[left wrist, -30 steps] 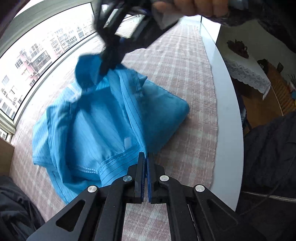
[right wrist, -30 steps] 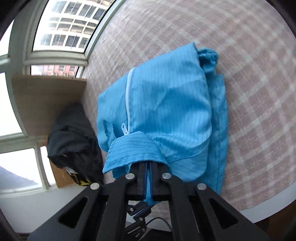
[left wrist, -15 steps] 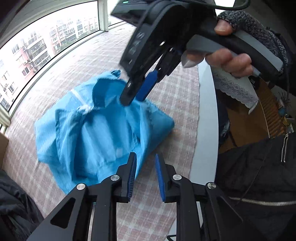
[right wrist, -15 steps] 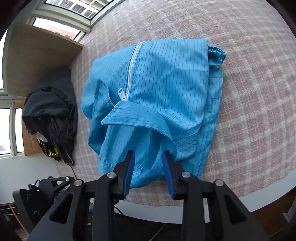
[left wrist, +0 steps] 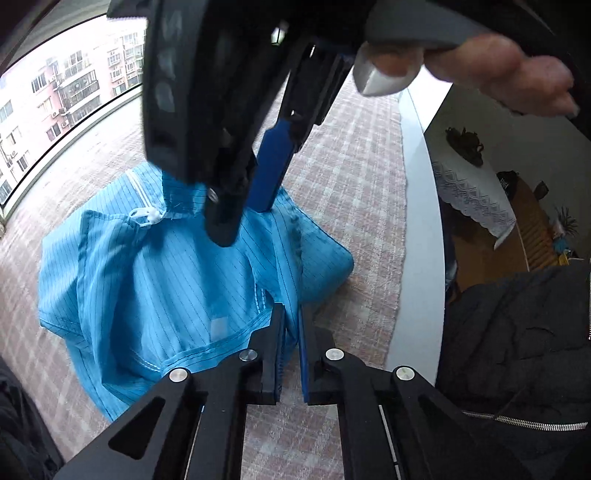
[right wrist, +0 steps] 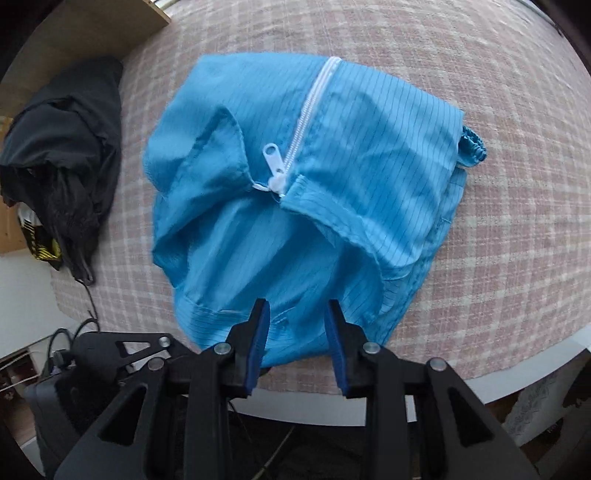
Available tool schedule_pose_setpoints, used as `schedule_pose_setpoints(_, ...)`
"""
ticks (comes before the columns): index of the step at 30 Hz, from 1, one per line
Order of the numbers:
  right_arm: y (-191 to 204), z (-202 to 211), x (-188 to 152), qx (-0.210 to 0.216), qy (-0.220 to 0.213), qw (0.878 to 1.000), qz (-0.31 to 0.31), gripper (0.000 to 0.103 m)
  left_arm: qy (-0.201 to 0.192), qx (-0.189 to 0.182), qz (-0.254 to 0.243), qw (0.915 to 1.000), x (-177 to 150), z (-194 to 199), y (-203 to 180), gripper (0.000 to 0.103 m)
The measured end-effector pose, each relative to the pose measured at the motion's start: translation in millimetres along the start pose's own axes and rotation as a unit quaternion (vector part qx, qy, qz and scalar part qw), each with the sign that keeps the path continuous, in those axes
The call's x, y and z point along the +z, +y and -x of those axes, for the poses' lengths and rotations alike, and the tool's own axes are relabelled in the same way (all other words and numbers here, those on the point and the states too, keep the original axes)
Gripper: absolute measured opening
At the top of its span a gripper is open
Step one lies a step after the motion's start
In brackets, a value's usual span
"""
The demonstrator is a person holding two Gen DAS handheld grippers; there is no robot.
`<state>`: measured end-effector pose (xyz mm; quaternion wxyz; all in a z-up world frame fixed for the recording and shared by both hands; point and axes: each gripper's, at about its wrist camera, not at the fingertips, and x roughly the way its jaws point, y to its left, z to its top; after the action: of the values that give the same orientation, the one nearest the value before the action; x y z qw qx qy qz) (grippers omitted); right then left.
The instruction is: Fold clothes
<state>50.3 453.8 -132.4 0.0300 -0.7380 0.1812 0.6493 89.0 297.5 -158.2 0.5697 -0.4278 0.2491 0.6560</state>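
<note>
A blue pinstriped garment (left wrist: 166, 295) with a white zipper (right wrist: 310, 107) lies bunched on the pink checked tablecloth (left wrist: 351, 166). At its near collar edge, my left gripper (left wrist: 291, 319) is shut on a fold of the blue fabric. In the right wrist view the same garment (right wrist: 369, 147) lies folded over itself, zipper pull (right wrist: 273, 158) at its middle. My right gripper (right wrist: 297, 321) hovers open over the near hem with nothing between its fingers. The left wrist view shows that right gripper (left wrist: 243, 221) from behind, just above the garment, with a hand (left wrist: 480, 62) on its handle.
A pile of black clothing (right wrist: 62, 147) sits at the cloth's left end beside a wooden board (right wrist: 92, 29). The white table edge (left wrist: 417, 258) runs along the right, with a person's dark jacket (left wrist: 517, 332) past it. A window (left wrist: 55, 92) lies beyond the table.
Both grippers let go of the garment half a second ago. Since then my left gripper has shut again on the collar edge. The right gripper has opened wider and come closer over the garment.
</note>
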Motion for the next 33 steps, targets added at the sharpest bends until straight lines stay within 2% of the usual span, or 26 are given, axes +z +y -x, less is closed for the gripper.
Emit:
schedule_pose_setpoints(4,-2,-15,3,-0.017,0.025,1.0,-0.002,0.031,-0.004,0.0,-0.009,0.9999,0,-2,-4,0.003)
schedule_pose_setpoints(7,0,-25,4,-0.028,0.026,0.999,0.003,0.031,0.007,0.005,-0.021,0.9997,-1,-5,-7,0.002)
schedule_pose_setpoints(9,-3,-31,2,-0.028,0.021,0.999,0.006,0.007,0.019,0.002,-0.023,0.9996,0,-8,-7,0.001)
schedule_pose_setpoints(11,-8,-33,1,-0.016,0.007,1.0,0.002,0.004,0.027,0.005,-0.03,0.9992,0,-10,-8,0.001)
schedule_pose_setpoints(13,-16,-27,0,0.008,-0.014,1.0,-0.01,0.003,0.027,0.013,-0.039,0.9988,-1,-9,-10,0.001)
schedule_pose_setpoints(17,-38,3,-8,0.09,-0.07,0.992,-0.048,0.002,0.013,0.037,-0.048,0.998,-3,-1,-9,0.0)
schedule_pose_setpoints(20,-60,13,-16,0.158,-0.094,0.979,-0.092,0.002,-0.005,0.062,-0.053,0.9967,-5,10,-5,0.0)
schedule_pose_setpoints(23,-76,11,-23,0.214,-0.101,0.963,-0.13,0.002,0.009,0.083,-0.067,0.9943,-11,5,-4,0.0)
schedule_pose_setpoints(28,-59,5,-29,0.225,-0.096,0.962,-0.12,0.003,-0.007,0.07,-0.076,0.9947,-12,12,-14,0.001)
schedule_pose_setpoints(33,-44,1,-35,0.233,-0.093,0.962,-0.11,0.012,0.016,0.029,-0.001,0.9995,-10,22,12,0.006)
